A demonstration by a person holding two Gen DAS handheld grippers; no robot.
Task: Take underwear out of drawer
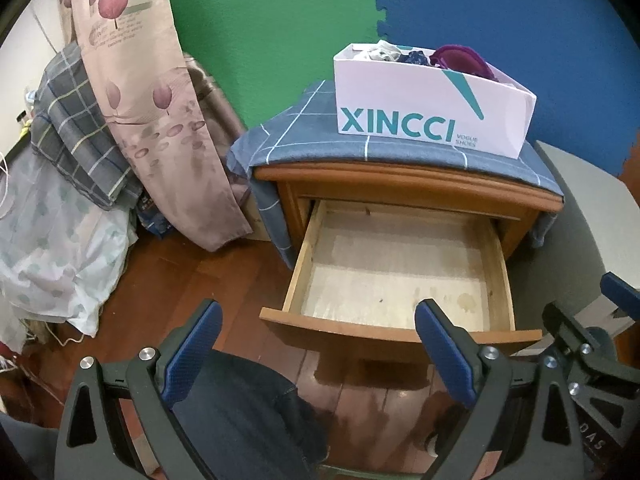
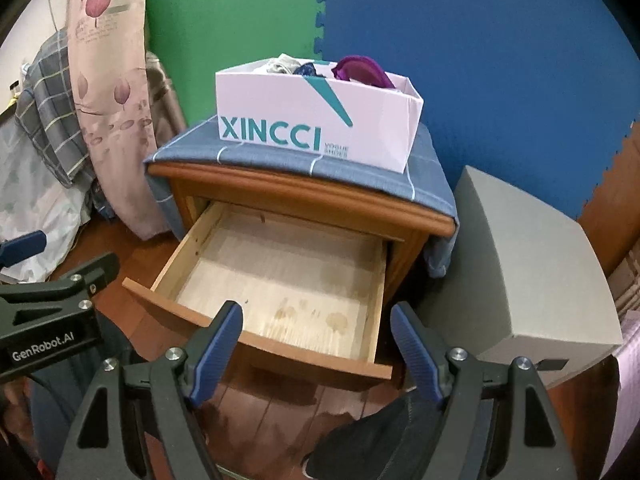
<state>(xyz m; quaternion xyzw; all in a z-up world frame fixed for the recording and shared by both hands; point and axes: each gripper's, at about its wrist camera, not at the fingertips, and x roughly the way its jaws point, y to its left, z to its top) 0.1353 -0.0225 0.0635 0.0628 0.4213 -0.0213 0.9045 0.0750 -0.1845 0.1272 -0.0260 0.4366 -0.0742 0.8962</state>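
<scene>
The wooden nightstand's drawer (image 1: 400, 276) (image 2: 280, 276) is pulled out and its bare bottom shows no clothing. Several underwear pieces, purple (image 1: 464, 60) (image 2: 362, 70), dark blue and grey, lie in a white XINCCI shoe box (image 1: 424, 108) (image 2: 316, 120) on top of the nightstand. My left gripper (image 1: 318, 320) is open and empty, held back in front of the drawer's front panel. My right gripper (image 2: 318, 324) is open and empty, also just in front of the drawer. Each gripper shows at the edge of the other's view.
A blue checked cloth (image 1: 304, 136) covers the nightstand top. A grey box (image 2: 532, 272) stands right of the nightstand. Bedding and a flowered curtain (image 1: 152, 112) hang at left. Green and blue foam mats line the wall. A dark-trousered leg (image 1: 248, 412) is below, over the wooden floor.
</scene>
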